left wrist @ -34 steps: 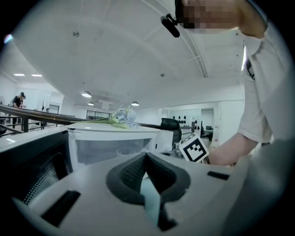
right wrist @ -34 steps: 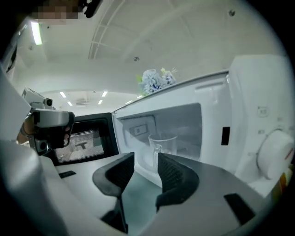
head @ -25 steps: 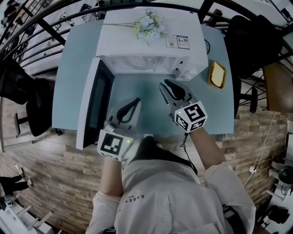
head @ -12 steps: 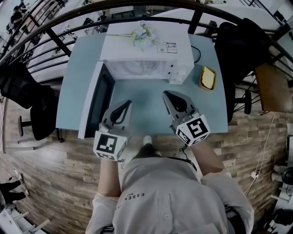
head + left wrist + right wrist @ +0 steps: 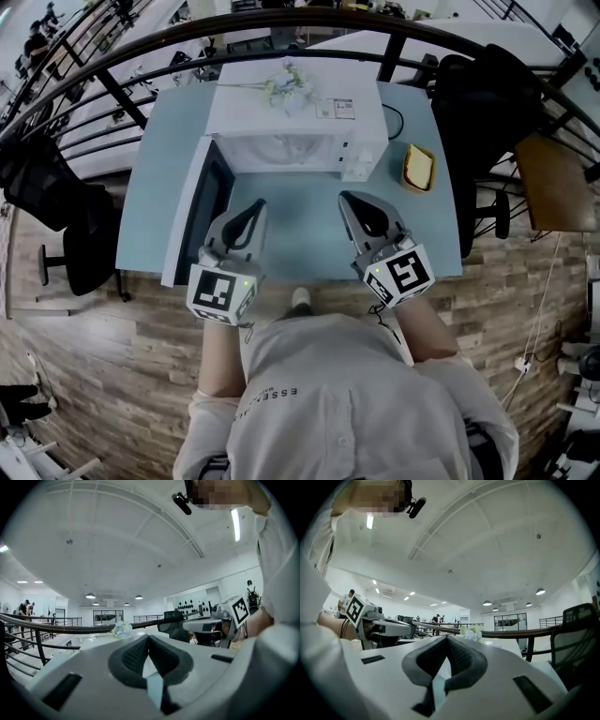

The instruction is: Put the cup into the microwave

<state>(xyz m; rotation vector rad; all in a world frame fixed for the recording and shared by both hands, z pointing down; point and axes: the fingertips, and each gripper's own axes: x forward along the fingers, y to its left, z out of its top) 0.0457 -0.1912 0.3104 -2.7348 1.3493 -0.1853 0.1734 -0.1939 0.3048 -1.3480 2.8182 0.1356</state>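
Head view | left gripper (image 5: 255,208) and right gripper (image 5: 352,202) clenched, empty | cup (image 5: 418,167) right of microwave (image 5: 253,117): probably light, rigid; pinch its rim.

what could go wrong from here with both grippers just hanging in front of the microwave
1. The microwave door stands open right beside the left gripper; a sideways swing could knock it.
2. Both it and the right gripper are shut and empty, so reaching for the yellow container beside the microwave without opening first would likely just shove it away.
3. The flowers on top could get brushed off.
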